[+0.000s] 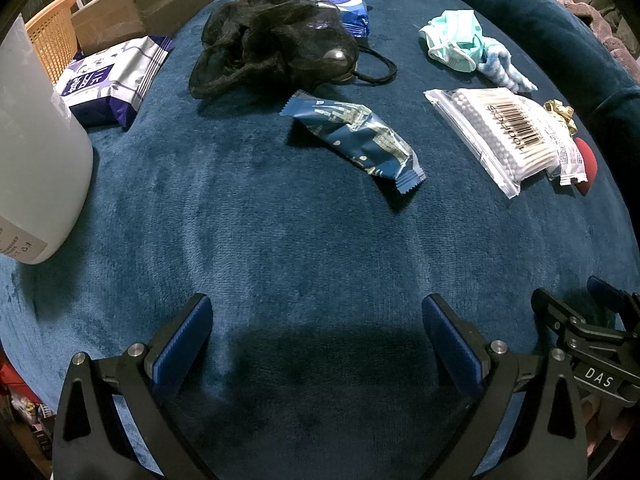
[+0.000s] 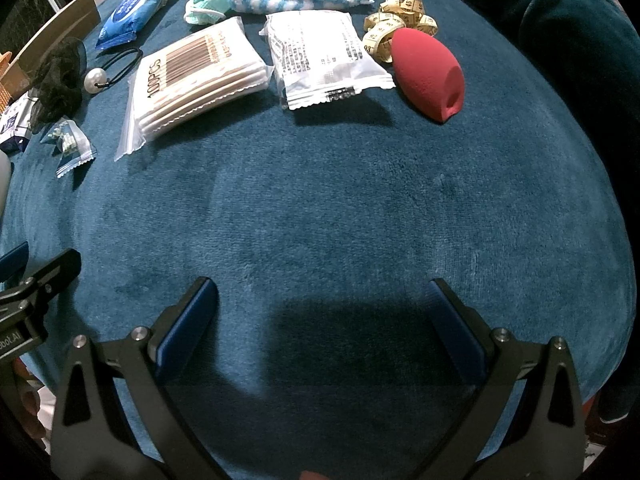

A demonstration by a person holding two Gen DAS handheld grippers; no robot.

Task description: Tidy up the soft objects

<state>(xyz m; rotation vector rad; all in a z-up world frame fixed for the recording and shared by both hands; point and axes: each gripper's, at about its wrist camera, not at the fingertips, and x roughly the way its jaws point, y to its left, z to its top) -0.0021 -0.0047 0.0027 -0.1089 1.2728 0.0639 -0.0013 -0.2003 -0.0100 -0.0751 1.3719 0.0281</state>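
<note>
Left wrist view shows the left gripper (image 1: 316, 336) with its fingers (image 1: 184, 340) spread wide, empty, above bare blue plush blanket (image 1: 280, 220). Ahead of them, well apart, lie a dark blue snack packet (image 1: 356, 140), a black hair net (image 1: 268, 52) and a cotton swab bag (image 1: 496, 132). Right wrist view has the right gripper (image 2: 324, 320) likewise spread and empty; the red makeup sponge (image 2: 432, 72) and a white sachet (image 2: 320, 56) lie far ahead of its fingers (image 2: 188, 328), beside a yellow tape measure (image 2: 396, 20).

A teal plush blanket (image 2: 320, 200) carries cotton swabs (image 2: 196, 76), a red sponge (image 2: 428, 72) and wipes packs (image 1: 116, 80).
</note>
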